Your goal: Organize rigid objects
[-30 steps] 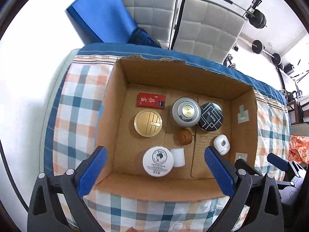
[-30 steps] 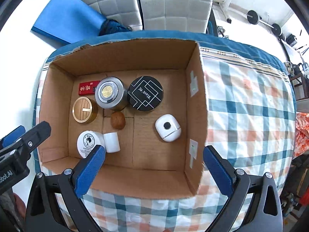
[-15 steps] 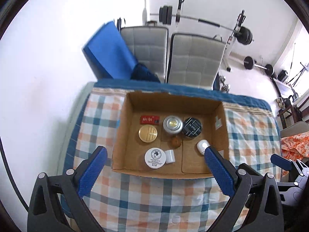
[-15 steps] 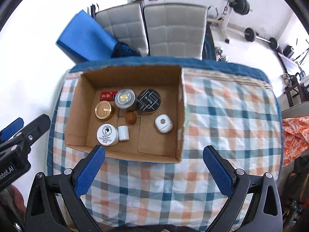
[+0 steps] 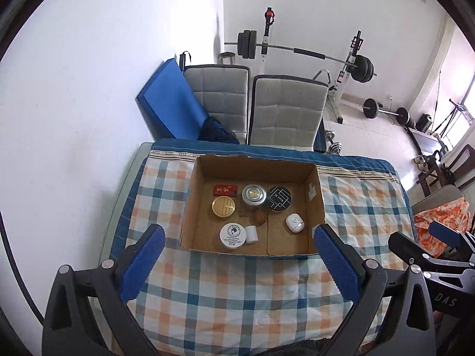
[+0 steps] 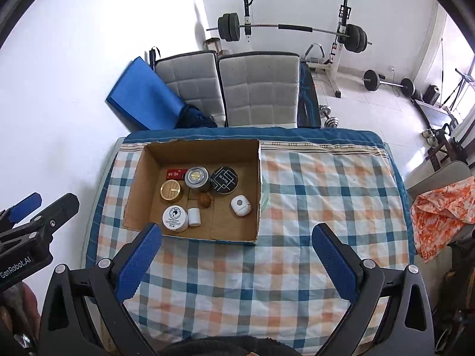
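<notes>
Light: we see bright daylight from the window (image 5: 463, 118) at right.
Glare: white wall (image 5: 89, 89) washes out.
Distortion: strong fisheye bending, dark corners.
Focus: we find both views sharp.

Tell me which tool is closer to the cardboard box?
The left tool. The box sits just ahead, framed between its open fingers. The right tool is also open, but off to the box's right, so the box lies ahead toward its left finger.
</notes>
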